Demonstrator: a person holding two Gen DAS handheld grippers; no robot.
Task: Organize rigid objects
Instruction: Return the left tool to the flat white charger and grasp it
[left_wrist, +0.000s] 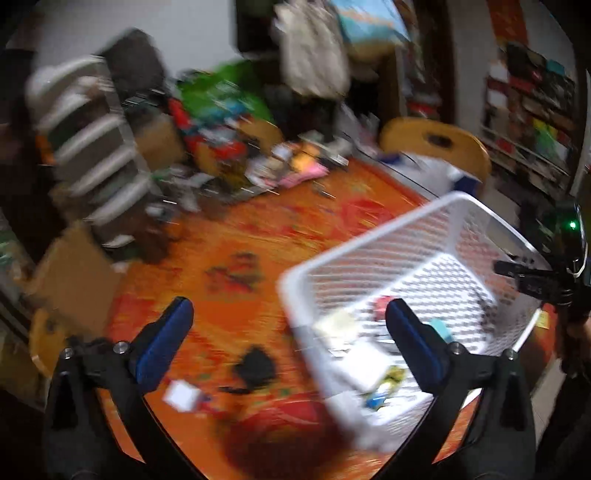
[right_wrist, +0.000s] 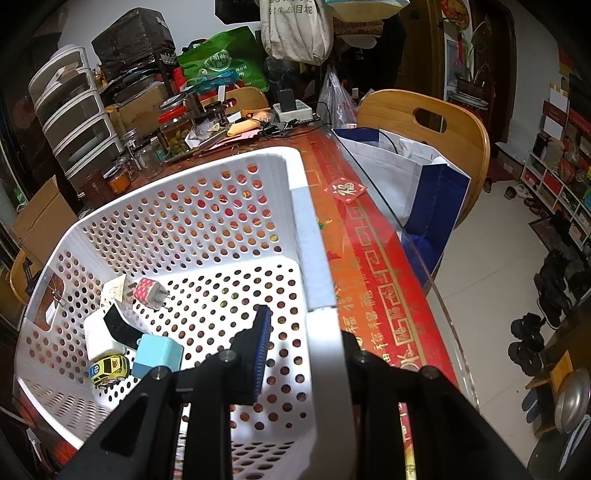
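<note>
The right wrist view is sharp and shows what the blurred left wrist view cannot: inside the white perforated plastic basket (right_wrist: 207, 229) lie a small yellow toy car (right_wrist: 109, 367), a pale blue cube-shaped charger (right_wrist: 157, 356), a pink dotted plug adapter (right_wrist: 149, 293) with its prongs pointing right, and a white box with a black band (right_wrist: 105, 332), all to the left of the right gripper (right_wrist: 303, 332). That claw is pinched on the basket's near right wall, one blue pad inside, the other finger hidden behind the rim. The basket's long axis runs away from this claw toward the cluttered far table edge. The left view alone shows the left gripper (left_wrist: 286, 332) spread wide, holding nothing, with a black object (left_wrist: 256, 365) on the orange patterned tablecloth (left_wrist: 229, 236) between its fingers.
</note>
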